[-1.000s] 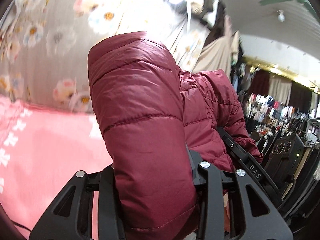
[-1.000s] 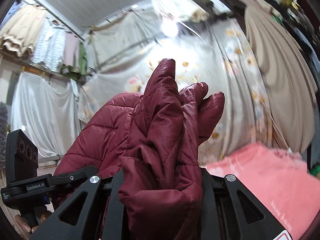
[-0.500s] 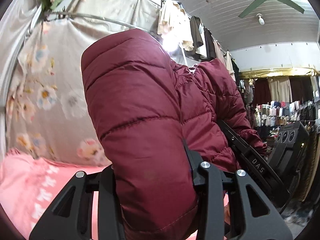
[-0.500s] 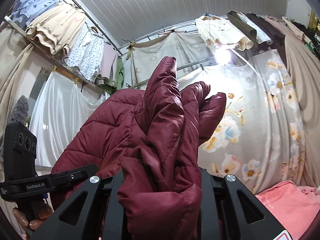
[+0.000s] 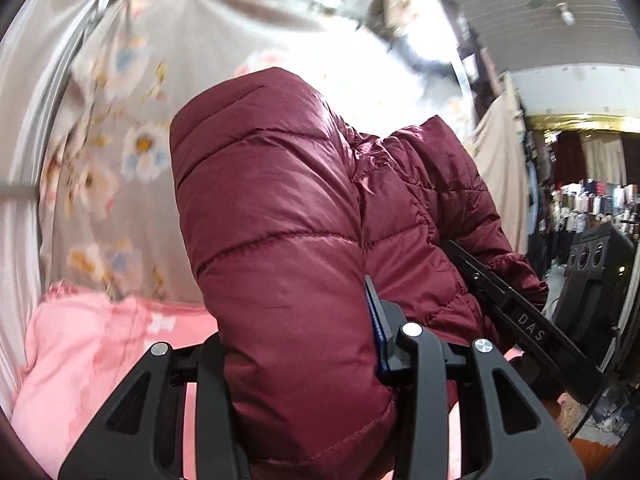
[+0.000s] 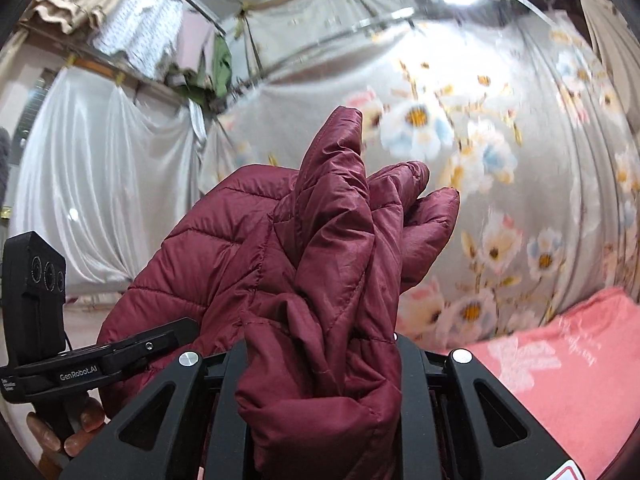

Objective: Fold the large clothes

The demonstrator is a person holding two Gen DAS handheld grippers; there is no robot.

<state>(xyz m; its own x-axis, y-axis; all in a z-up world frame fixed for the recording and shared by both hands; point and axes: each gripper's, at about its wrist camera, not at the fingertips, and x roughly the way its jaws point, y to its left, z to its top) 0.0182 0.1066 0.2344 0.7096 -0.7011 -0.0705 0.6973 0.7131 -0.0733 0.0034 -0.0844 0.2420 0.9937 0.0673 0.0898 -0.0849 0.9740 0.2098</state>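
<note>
A maroon quilted puffer jacket (image 5: pixel 280 240) is held in the air between both grippers. My left gripper (image 5: pixel 304 356) is shut on a thick padded fold of it, which fills the middle of the left wrist view. My right gripper (image 6: pixel 320 364) is shut on a bunched edge of the same jacket (image 6: pixel 320 260), whose folds stick up past the fingers. The right gripper's body (image 5: pixel 520 320) shows at the right of the left wrist view, and the left gripper's body (image 6: pixel 80 364) at the left of the right wrist view. The fingertips are hidden by fabric.
A pink blanket-covered bed (image 5: pixel 80 360) lies below, also at the lower right of the right wrist view (image 6: pixel 560 360). A grey floral curtain (image 6: pixel 500 160) hangs behind it. White drapes (image 6: pixel 100 184) hang at left. Clothes racks (image 5: pixel 592 200) stand at far right.
Both cameras have tilted back down from the ceiling toward the bed; the curtain and pink blanket fill more of the views. The jacket stays clamped in both grippers.
</note>
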